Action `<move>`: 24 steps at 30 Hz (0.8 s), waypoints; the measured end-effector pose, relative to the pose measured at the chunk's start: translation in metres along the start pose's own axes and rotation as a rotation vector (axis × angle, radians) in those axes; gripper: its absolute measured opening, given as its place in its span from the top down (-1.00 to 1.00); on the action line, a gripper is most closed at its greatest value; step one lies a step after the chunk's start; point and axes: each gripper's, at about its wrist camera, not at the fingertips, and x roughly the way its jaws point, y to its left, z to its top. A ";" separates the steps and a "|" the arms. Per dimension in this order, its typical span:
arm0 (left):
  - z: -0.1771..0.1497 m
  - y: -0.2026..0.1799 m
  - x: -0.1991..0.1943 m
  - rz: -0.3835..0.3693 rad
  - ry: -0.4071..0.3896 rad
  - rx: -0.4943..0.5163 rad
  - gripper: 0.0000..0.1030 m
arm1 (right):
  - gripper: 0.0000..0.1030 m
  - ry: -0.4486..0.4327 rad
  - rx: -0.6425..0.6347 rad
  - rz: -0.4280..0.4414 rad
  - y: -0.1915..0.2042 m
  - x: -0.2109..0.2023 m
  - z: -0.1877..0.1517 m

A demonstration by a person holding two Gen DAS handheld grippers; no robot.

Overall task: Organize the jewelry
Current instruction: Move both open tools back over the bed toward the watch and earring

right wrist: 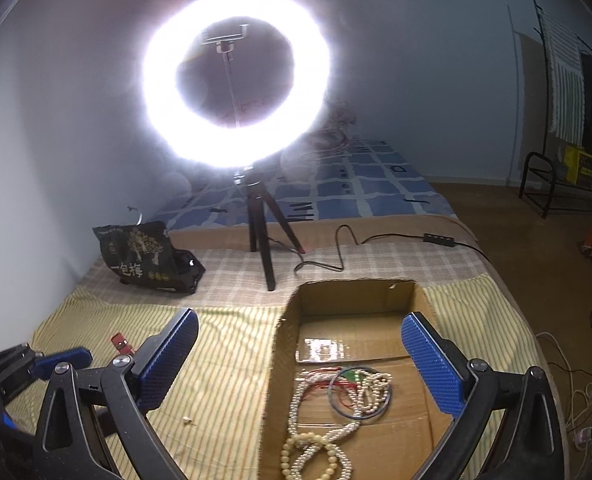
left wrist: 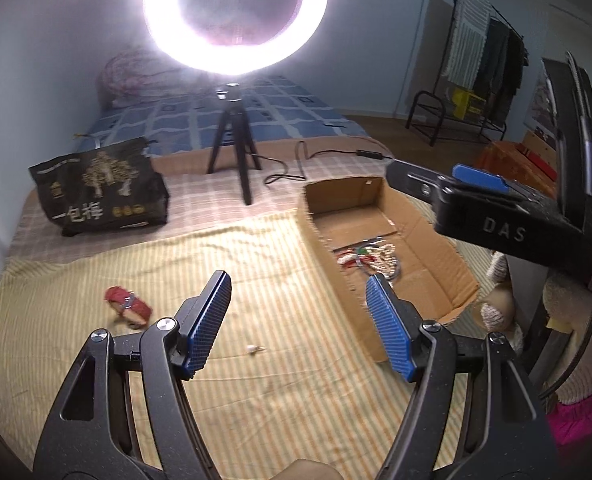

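Observation:
An open cardboard box (left wrist: 427, 276) (right wrist: 355, 304) lies on the striped cloth and holds pearl necklaces (left wrist: 379, 260) (right wrist: 327, 436) and dark bangles (right wrist: 359, 396). A red bracelet (left wrist: 128, 306) (right wrist: 120, 343) lies on the cloth to the left. A small pearl earring (left wrist: 254, 348) (right wrist: 189, 421) lies on the cloth nearer me. My left gripper (left wrist: 299, 314) is open and empty above the cloth, between the bracelet and the box. My right gripper (right wrist: 299, 354) is open and empty, hovering over the box's left wall; it shows from the side in the left wrist view (left wrist: 455, 184).
A lit ring light on a tripod (left wrist: 236, 160) (right wrist: 262, 232) stands behind the box, its cable (left wrist: 319, 156) trailing right. A black snack bag (left wrist: 100, 188) (right wrist: 148, 256) sits back left. A bed with a blue cover (left wrist: 224, 116) lies beyond. A clothes rack (left wrist: 479, 72) stands right.

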 end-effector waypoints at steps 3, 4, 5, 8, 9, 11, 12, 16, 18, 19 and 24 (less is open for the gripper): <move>-0.003 0.017 -0.004 0.022 0.000 -0.016 -0.40 | -0.99 0.006 -0.019 0.014 0.011 0.002 -0.002; -0.004 0.022 -0.005 0.029 0.001 -0.021 -0.40 | -0.99 0.007 -0.024 0.019 0.014 0.002 -0.004; -0.005 0.028 -0.006 0.037 0.001 -0.028 -0.40 | -0.99 0.010 -0.029 0.024 0.017 0.004 -0.005; -0.007 0.046 -0.009 0.058 0.003 -0.052 -0.40 | -0.99 0.015 -0.037 0.043 0.027 0.006 -0.008; -0.008 0.050 -0.010 0.064 0.003 -0.059 -0.40 | -0.99 0.018 -0.038 0.052 0.030 0.008 -0.009; -0.010 0.065 -0.012 0.079 0.006 -0.088 -0.40 | -0.99 0.025 -0.041 0.070 0.036 0.010 -0.011; -0.011 0.071 -0.013 0.083 0.008 -0.100 -0.40 | -0.99 0.031 -0.045 0.084 0.040 0.011 -0.013; -0.016 0.093 -0.015 0.103 0.010 -0.130 -0.40 | -0.99 0.061 -0.066 0.134 0.058 0.018 -0.022; -0.018 0.102 -0.015 0.109 0.014 -0.148 -0.40 | -0.99 0.078 -0.075 0.156 0.067 0.022 -0.028; -0.020 0.109 -0.013 0.112 0.019 -0.164 -0.40 | -0.99 0.088 -0.078 0.166 0.071 0.024 -0.032; -0.030 0.134 -0.003 0.126 0.045 -0.212 -0.40 | -0.92 0.149 -0.101 0.191 0.094 0.038 -0.062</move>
